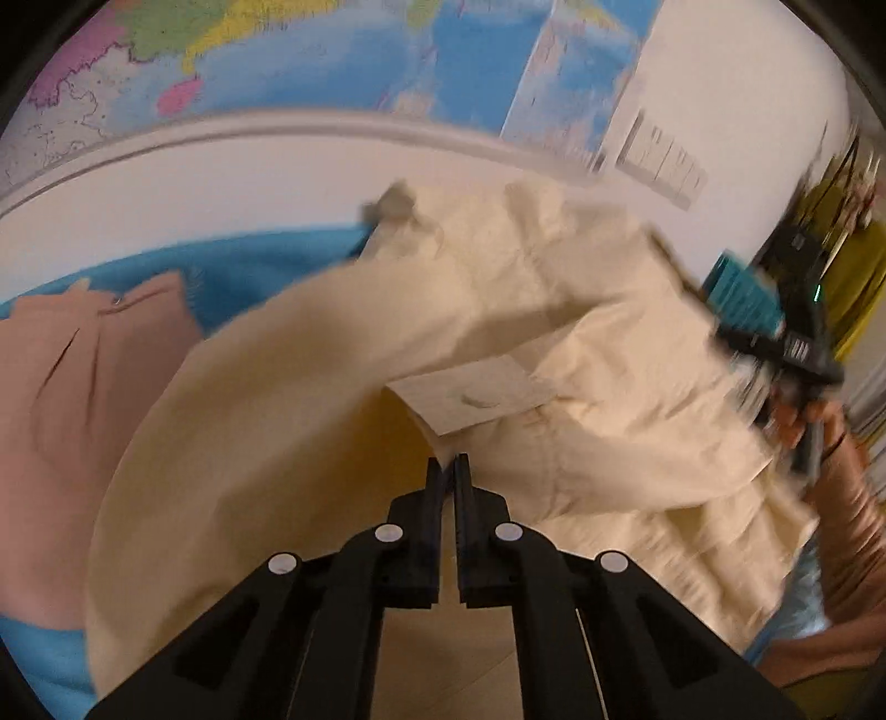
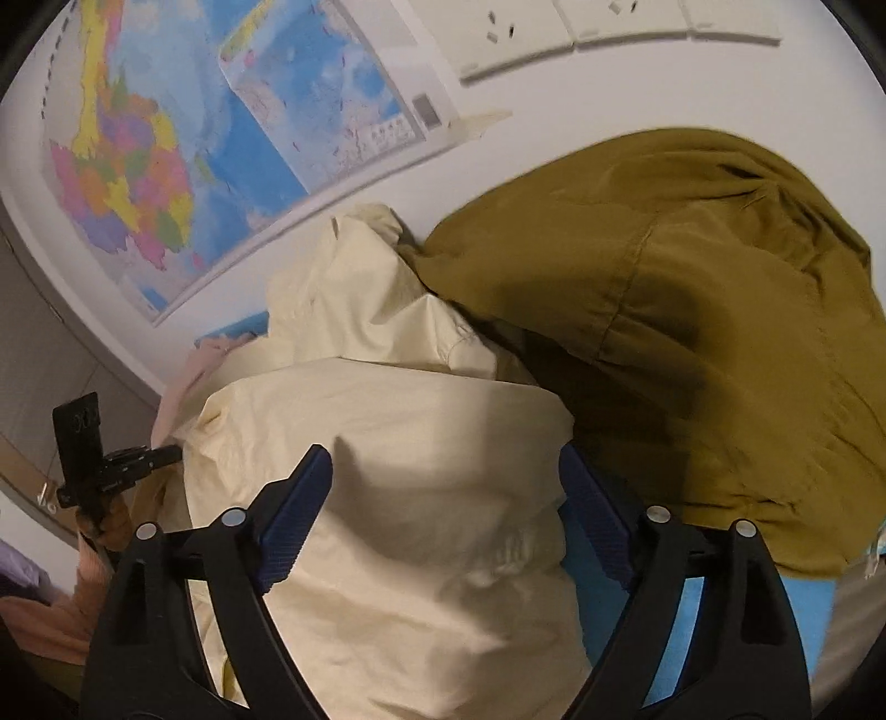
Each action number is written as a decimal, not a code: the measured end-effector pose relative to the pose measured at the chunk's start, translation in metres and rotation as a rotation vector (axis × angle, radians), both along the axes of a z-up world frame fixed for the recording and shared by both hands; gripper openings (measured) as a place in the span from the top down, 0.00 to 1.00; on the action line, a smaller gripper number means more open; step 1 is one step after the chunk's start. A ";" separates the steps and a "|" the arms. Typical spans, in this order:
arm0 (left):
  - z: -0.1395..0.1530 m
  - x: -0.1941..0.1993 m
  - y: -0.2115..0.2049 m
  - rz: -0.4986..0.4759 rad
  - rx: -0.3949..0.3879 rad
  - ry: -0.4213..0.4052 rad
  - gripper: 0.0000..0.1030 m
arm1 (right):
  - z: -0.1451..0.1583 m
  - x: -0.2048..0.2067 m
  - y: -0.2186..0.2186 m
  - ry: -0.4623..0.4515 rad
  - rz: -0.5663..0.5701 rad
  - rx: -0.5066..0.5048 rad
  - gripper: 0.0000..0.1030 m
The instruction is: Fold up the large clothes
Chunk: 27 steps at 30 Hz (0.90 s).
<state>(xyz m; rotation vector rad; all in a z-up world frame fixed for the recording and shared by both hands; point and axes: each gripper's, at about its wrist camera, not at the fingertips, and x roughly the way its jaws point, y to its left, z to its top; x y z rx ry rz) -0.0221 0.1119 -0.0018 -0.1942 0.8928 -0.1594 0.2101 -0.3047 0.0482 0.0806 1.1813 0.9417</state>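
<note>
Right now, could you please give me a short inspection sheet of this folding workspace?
Surface: blue cover, mostly hidden by clothes.
Job's things: cream garment, lifted and draped.
Clutter: olive garment beside it; pink garment on the far side.
Grippers: left hand-held gripper shut on the cream garment's edge; right hand-held gripper open over the cream garment.
Cables: nothing seen.
Surroundings: wall map, wall sockets.

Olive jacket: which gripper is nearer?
Right. The right gripper hangs open over the cream garment, with the olive jacket just beyond its right finger. The left gripper is shut on the cream garment's far side, away from the jacket.
</note>
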 end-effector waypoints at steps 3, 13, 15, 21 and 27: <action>-0.020 0.004 -0.008 -0.009 0.050 0.073 0.97 | -0.019 0.004 0.015 0.037 0.029 -0.031 0.14; -0.024 0.024 -0.025 -0.039 0.073 0.092 0.97 | 0.073 -0.020 0.017 -0.399 -0.024 -0.095 0.92; -0.018 0.029 -0.037 -0.064 0.062 0.069 0.97 | 0.101 -0.020 0.005 -0.479 -0.047 -0.079 0.92; -0.015 0.051 -0.051 -0.099 0.019 0.058 0.45 | 0.065 0.001 0.014 -0.467 -0.012 -0.261 0.89; -0.010 0.083 -0.059 -0.143 -0.013 0.070 0.29 | 0.043 0.006 0.010 -0.392 -0.043 -0.209 0.65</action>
